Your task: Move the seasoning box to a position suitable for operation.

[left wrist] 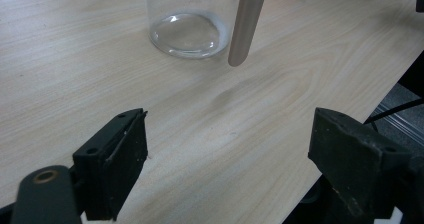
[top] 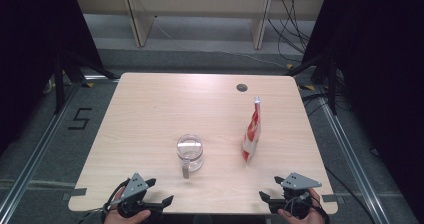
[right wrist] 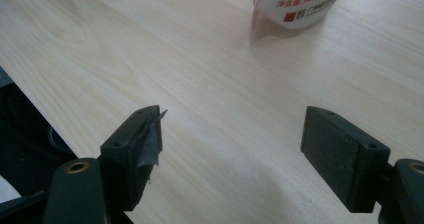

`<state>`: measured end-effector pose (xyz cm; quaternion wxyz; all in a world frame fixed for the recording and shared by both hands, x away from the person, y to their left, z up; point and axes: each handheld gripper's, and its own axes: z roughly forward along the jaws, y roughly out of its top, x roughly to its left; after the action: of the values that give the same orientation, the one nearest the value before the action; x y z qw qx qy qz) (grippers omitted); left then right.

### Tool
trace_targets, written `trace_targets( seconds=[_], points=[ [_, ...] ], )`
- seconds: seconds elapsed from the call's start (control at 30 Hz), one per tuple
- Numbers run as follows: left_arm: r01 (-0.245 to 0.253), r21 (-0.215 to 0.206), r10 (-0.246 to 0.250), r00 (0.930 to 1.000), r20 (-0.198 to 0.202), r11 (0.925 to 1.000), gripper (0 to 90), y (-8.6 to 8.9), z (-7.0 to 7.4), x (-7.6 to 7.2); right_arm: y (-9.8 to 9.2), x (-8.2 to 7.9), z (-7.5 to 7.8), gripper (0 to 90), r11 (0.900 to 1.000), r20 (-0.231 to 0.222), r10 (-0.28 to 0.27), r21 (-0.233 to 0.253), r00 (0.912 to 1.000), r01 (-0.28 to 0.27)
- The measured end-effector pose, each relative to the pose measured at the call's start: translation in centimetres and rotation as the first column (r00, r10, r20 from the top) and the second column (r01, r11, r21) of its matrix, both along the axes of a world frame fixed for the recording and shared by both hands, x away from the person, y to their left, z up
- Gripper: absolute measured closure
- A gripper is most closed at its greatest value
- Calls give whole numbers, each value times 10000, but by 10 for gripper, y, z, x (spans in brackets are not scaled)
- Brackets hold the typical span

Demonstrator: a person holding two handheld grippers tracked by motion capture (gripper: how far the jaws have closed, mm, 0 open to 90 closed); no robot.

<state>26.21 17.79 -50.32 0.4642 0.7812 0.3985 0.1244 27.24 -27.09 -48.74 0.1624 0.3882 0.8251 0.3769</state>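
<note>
A clear glass jug (top: 190, 152) with a grey handle stands upright near the middle of the wooden table (top: 150, 114). To its right a red and white stand-up pouch (top: 252, 131) stands upright. My left gripper (top: 159, 200) rests at the table's front left edge, open and empty. In the left gripper view the glass jug (left wrist: 192, 19) sits ahead of the gripper (left wrist: 230, 154), its handle (left wrist: 246, 24) pointing toward me. My right gripper (top: 267, 198) is at the front right edge, open and empty. In the right gripper view the pouch (right wrist: 295, 6) stands ahead of that gripper (right wrist: 232, 144).
A round cable hole (top: 242, 87) sits near the table's far edge. Wooden furniture legs and loose cables lie on the floor beyond. Metal rails run along the floor on both sides of the table.
</note>
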Motion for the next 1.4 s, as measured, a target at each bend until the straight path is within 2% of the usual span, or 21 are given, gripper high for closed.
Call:
trace_targets(
  seconds=[0.2,0.27,0.4,0.5,0.6,0.63,0.67,0.7,0.77,0.87,0.9,0.93,0.97,1.0,1.1,1.13,1.27,1.3,1.33,1.37,1.4],
  points=[
    [-143,-128,142,9998,-115,9998,151,0,0,0,3,0,1,252,9998,61,196,-26,9998,-195],
    [-30,-27,30,10000,58,10000,151,1,0,1,2,0,0,252,9998,80,176,-44,9998,-176],
    [-173,-146,171,9998,-124,9997,151,0,0,-1,2,-2,1,252,9998,-57,-156,119,9999,157],
    [-275,-169,274,9996,-81,9995,151,-1,1,-1,1,-1,1,253,10000,66,-62,43,10000,62],
    [-146,-145,146,9999,30,9998,151,-1,1,1,0,0,1,253,10000,121,-55,79,9999,54],
    [-276,-229,275,9996,-76,9994,152,-2,0,1,0,0,1,253,9999,-64,-27,167,10000,28],
    [-276,-229,275,9996,-76,9994,153,-2,0,1,-1,0,2,253,9999,124,-118,45,9999,117],
    [-290,-261,288,9996,-58,9992,153,-3,0,1,-1,0,2,253,9999,124,-118,45,9999,117],
    [-248,-171,247,9997,-54,9995,153,-3,1,1,-1,0,1,252,9997,121,-185,130,9998,184],
    [-244,-134,244,9997,-16,9996,156,-6,1,2,-1,-1,2,252,9988,-111,-431,224,9990,433],
    [-285,-194,285,9996,-5,9994,156,-7,0,2,-1,-1,2,252,9988,-111,-431,224,9990,433],
    [-222,-142,222,9998,-5,9997,156,-7,0,2,-3,2,1,253,9996,151,-219,174,9996,217],
    [-240,-121,240,9997,4,9996,155,-8,0,2,-3,2,1,253,9996,122,-252,112,9996,250],
    [-281,-60,281,9996,-22,9996,156,-8,1,3,-3,1,2,253,9989,-77,-430,164,9990,431],
    [-387,-145,387,9992,43,9991,159,-11,1,4,-3,-1,2,253,9970,-233,-714,297,9972,721],
    [-390,1,390,9992,74,9992,160,-14,2,5,-5,2,1,253,9982,-99,-523,288,9986,525],
    [-230,93,228,9995,210,9997,166,-19,1,7,-5,2,1,252,9979,-41,-603,224,9982,604],
    [-239,223,235,9995,187,9995,166,-20,2,8,-5,3,1,252,9986,140,-515,158,9986,513],
    [-261,122,258,9995,195,9996,166,-22,2,9,-5,3,1,252,9985,59,-512,201,9987,510],
    [-167,219,160,9993,335,9996,166,-23,3,10,-4,3,1,252,9984,-6,-518,235,9987,518],
    [-332,233,325,9990,294,9992,165,-25,4,10,-4,3,1,252,9982,-52,-561,192,9984,562]
  ],
)
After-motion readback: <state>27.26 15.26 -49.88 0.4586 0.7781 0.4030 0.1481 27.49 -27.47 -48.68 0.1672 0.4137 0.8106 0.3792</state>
